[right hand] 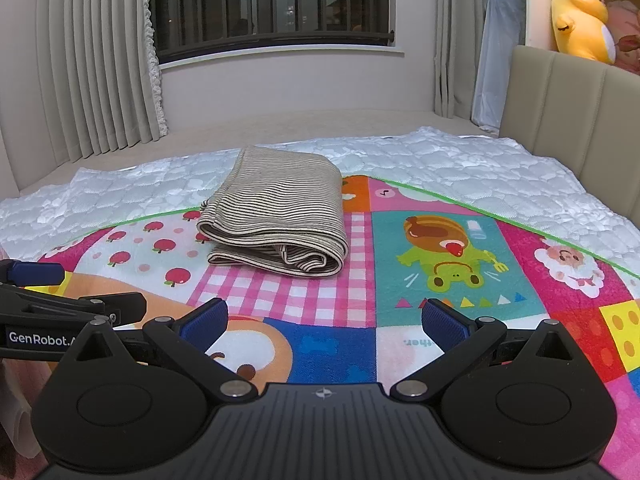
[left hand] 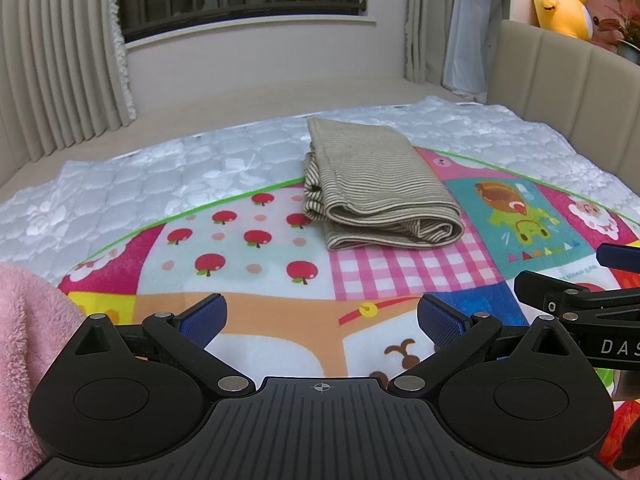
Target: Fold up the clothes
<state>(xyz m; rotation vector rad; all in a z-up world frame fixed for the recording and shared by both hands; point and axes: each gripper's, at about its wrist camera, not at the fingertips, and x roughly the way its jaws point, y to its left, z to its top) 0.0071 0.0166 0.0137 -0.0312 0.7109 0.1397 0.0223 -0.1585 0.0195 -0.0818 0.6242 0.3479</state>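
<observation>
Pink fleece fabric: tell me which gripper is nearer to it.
Left. The pink fleece fabric lies close beside the left gripper, on its left; the right gripper is beyond the left one, farther off.

One folded beige striped knit garment (left hand: 376, 188). One round patchwork cartoon play mat (left hand: 416, 272). One white quilted mattress cover (left hand: 140, 184). One yellow plush duck (left hand: 564, 0). One pink fleece cloth (left hand: 24, 340). Two black tongs with blue pads: left (left hand: 320, 320), right (right hand: 324, 320).
</observation>
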